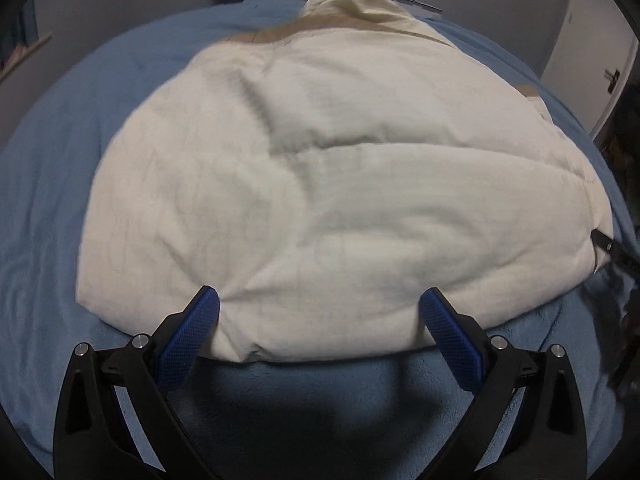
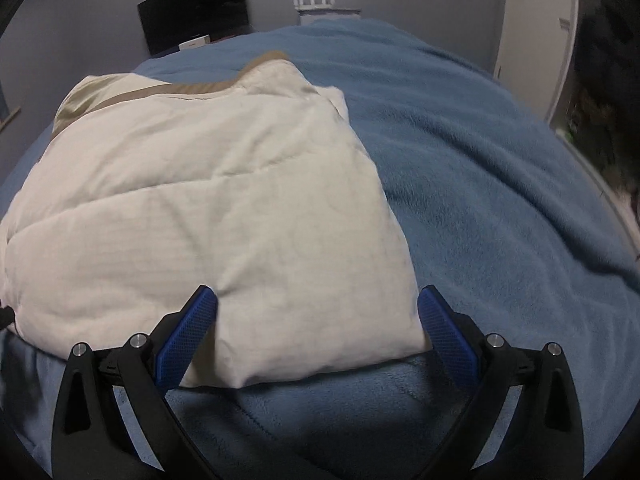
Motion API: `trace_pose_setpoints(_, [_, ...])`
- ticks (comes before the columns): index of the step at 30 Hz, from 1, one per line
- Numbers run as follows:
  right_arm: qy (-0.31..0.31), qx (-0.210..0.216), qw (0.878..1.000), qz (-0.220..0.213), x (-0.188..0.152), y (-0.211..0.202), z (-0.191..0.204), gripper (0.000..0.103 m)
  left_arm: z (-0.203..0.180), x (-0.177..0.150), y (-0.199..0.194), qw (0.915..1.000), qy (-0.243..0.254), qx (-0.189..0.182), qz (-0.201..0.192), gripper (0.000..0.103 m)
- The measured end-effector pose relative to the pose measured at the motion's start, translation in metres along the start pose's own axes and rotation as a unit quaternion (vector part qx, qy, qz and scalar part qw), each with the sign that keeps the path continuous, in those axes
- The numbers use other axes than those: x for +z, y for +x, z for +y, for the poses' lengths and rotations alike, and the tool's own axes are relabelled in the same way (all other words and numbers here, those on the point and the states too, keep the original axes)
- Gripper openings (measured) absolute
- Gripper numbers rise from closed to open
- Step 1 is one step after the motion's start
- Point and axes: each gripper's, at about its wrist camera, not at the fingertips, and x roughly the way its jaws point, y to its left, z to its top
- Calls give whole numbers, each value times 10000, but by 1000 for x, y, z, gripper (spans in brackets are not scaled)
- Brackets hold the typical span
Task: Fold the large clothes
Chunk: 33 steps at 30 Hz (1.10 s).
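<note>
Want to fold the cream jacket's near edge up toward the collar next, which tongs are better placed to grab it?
Neither clearly. The left tongs and right tongs are both open, each straddling the near hem of the cream jacket. The right sits by a corner, so perhaps slightly better.

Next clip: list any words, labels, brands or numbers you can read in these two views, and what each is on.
None can be read.
Cream padded garment: no print, tag or logo visible.
Blue blanket: plain.
White box below the dark screen: any marking is too small and blurred to read.
Gripper fingers: textured blue pads, no lettering.
</note>
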Motion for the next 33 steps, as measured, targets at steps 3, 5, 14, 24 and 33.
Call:
trace_pose_setpoints(3, [-15,-8,10000,44,1,1,0,97,-5,1,-1,9999,106,96,-12,98])
trace_pose_setpoints(5, [-35,10,10000,28,8,-3,0,97,-5,7,-10,9998,174,41,-78,96])
trace_pose_setpoints(14, [-780,357,9952,-463,76,-10,-1,97,40,84,-64,9943,331,-254,-982,97])
trace_pose_setpoints(24, [-1266,421,9910,-92,131,39,-4,86,155,158,13,9979,3,-449,-468,78])
trace_pose_setpoints(33, [-917,968,9907,264,159,89,-18,83,161,168,82,9948,61,-974,-281,77])
